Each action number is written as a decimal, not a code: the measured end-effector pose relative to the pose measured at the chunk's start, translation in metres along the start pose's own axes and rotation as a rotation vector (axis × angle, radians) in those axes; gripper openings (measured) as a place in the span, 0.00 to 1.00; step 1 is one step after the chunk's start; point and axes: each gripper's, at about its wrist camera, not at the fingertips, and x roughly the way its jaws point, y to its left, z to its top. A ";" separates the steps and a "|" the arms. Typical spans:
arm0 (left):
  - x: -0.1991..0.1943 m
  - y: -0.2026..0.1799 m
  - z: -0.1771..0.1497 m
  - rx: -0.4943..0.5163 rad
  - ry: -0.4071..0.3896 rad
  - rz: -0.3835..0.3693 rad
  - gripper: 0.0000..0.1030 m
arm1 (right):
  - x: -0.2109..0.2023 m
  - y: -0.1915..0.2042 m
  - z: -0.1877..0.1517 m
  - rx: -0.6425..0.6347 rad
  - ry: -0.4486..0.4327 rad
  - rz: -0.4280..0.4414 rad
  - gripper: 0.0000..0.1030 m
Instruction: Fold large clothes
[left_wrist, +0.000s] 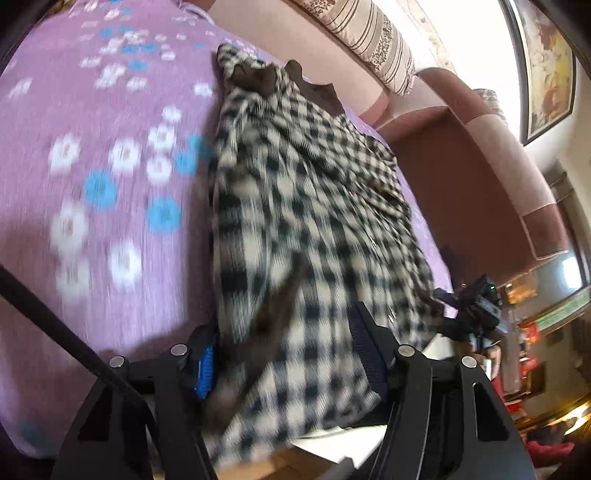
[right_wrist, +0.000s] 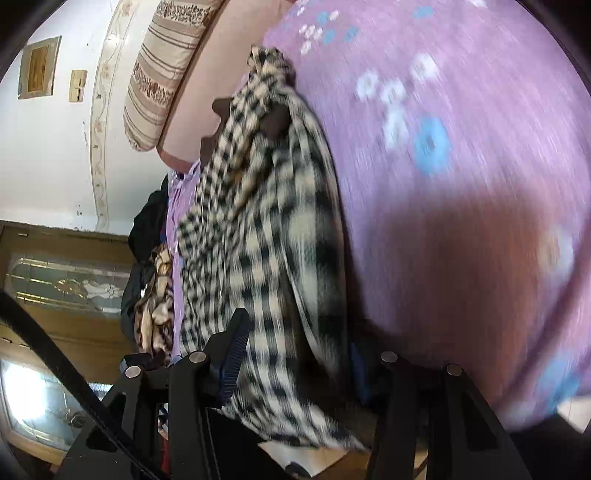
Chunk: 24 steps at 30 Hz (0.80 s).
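Checked garment (left_wrist: 314, 206) lay bunched lengthwise on the purple flowered bed (left_wrist: 92, 129), near end hanging off the edge. My left fingers (left_wrist: 207, 365) were spread, cloth draped between them. My right fingers (right_wrist: 236, 350) were spread too, cloth between. Couldn't tell whether the pads pressed it.

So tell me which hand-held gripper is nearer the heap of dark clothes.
Right. The right hand-held gripper sits beside the heap; the left hand-held gripper is across the checked garment.
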 end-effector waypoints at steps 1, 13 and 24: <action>-0.003 0.000 -0.010 -0.012 -0.003 -0.007 0.58 | -0.002 0.000 -0.006 -0.002 0.000 -0.003 0.51; -0.009 -0.024 -0.058 0.077 -0.022 0.141 0.58 | 0.013 0.003 -0.083 -0.077 0.123 -0.117 0.50; -0.041 -0.021 -0.070 0.040 -0.022 0.209 0.06 | 0.010 0.025 -0.104 -0.206 0.118 -0.161 0.09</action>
